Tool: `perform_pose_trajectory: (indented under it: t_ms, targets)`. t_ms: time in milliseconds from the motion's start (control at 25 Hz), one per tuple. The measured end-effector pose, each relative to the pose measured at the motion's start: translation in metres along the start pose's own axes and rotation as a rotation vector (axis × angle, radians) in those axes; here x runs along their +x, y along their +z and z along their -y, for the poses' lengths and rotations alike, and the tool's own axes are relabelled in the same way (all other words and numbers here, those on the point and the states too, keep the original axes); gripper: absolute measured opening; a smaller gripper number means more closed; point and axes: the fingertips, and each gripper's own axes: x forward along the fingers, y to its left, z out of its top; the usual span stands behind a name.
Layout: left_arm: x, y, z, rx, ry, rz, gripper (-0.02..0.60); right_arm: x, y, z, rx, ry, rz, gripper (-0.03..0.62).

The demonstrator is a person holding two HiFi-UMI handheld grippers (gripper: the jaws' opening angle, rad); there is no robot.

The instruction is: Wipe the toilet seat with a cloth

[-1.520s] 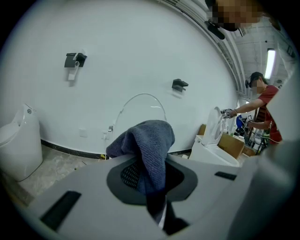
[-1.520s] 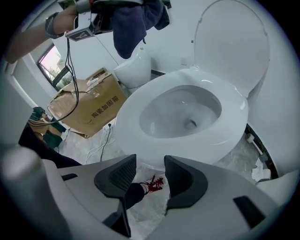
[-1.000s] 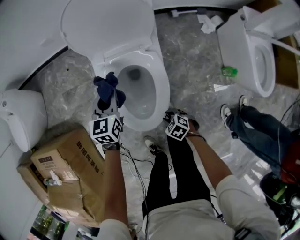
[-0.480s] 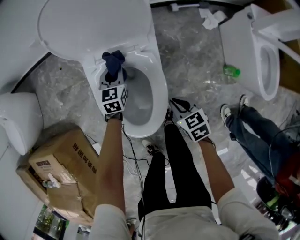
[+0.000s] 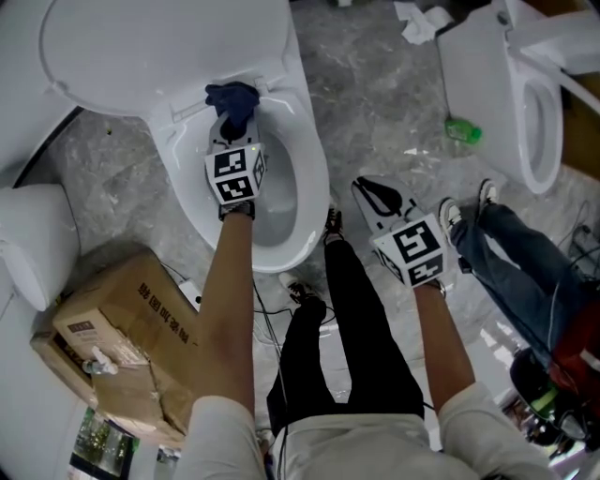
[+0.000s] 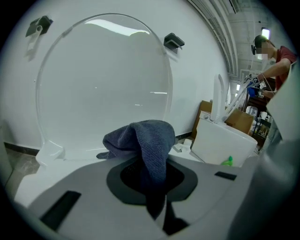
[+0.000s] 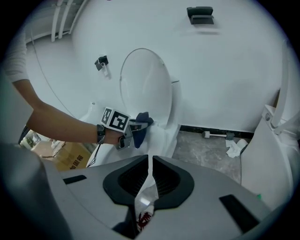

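Note:
The white toilet stands with its lid raised. My left gripper is shut on a dark blue cloth, which rests on the rear of the rim beside the hinge. In the left gripper view the cloth bulges out of the left gripper in front of the lid. My right gripper hangs over the floor to the right of the bowl. Its jaws have just been closing. In the right gripper view the right gripper shows only a thin pale slit, with nothing plainly held.
A cardboard box sits at the lower left beside another white fixture. A second toilet, a green bottle and crumpled paper lie at the right. Another person's legs stand there. Cables trail by my feet.
The left gripper carried the cloth from the bowl's front left to the rear rim by the hinge. The right gripper drew away from the bowl to the right.

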Motion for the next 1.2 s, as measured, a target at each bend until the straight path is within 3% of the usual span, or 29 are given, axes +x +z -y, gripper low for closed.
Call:
perform_pose_trajectory:
  t_ms: [280,640,1200]
  targets:
    - [0.011,-0.007,0.052,0.019,-0.110,0.007,0.037,-0.011,-0.003,0.006,-0.034,-0.028,0.021,0.051]
    - [0.003,-0.031,0.118,0.090,-0.252,-0.062,0.037,-0.033,-0.003,0.006,-0.054,-0.050,0.058,0.051]
    - [-0.053,-0.080,0.164,0.153,-0.431,-0.119,0.037,-0.054,-0.008,-0.011,-0.057,-0.047,0.090,0.051]
